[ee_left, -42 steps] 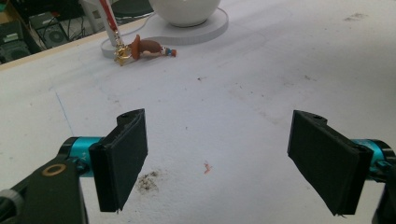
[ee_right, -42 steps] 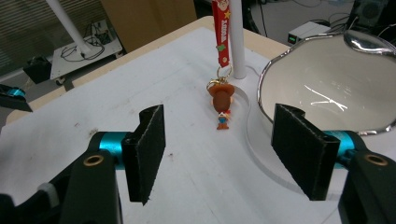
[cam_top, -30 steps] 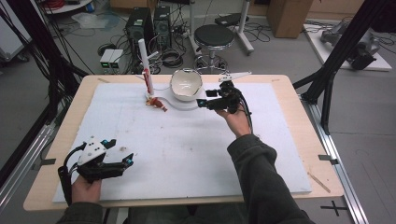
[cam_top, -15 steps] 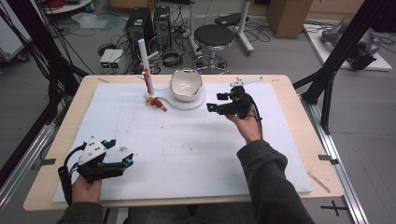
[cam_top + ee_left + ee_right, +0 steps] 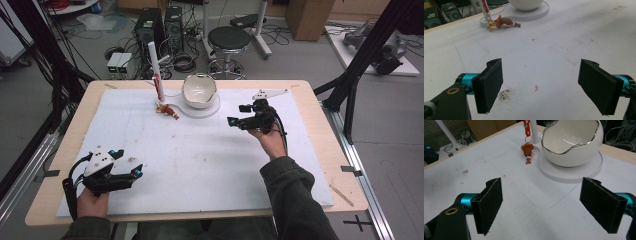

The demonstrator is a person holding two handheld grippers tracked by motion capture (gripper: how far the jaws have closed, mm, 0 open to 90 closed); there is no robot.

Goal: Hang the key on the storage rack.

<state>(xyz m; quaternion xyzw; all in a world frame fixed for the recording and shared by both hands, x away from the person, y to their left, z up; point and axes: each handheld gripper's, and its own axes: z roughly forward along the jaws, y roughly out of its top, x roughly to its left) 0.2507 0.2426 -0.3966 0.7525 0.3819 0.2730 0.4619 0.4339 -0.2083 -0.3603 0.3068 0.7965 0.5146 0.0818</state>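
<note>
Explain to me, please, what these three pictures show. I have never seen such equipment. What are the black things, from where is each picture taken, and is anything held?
No robot is here. A person sits at a wooden table covered by a white foam sheet and holds a hand tool in each hand: the left gripper and the right gripper.

The high view looks down from above the person. The other two pictures come from small cameras riding on the grippers; the two black padded plates at the bottom of each are that gripper's own jaws.

On the sheet stand a white egg-shaped bowl with a silver rim on a round white base, a white upright post, and a small brown figurine keychain lying beside the post.

Both grippers are open and hold nothing.
</note>
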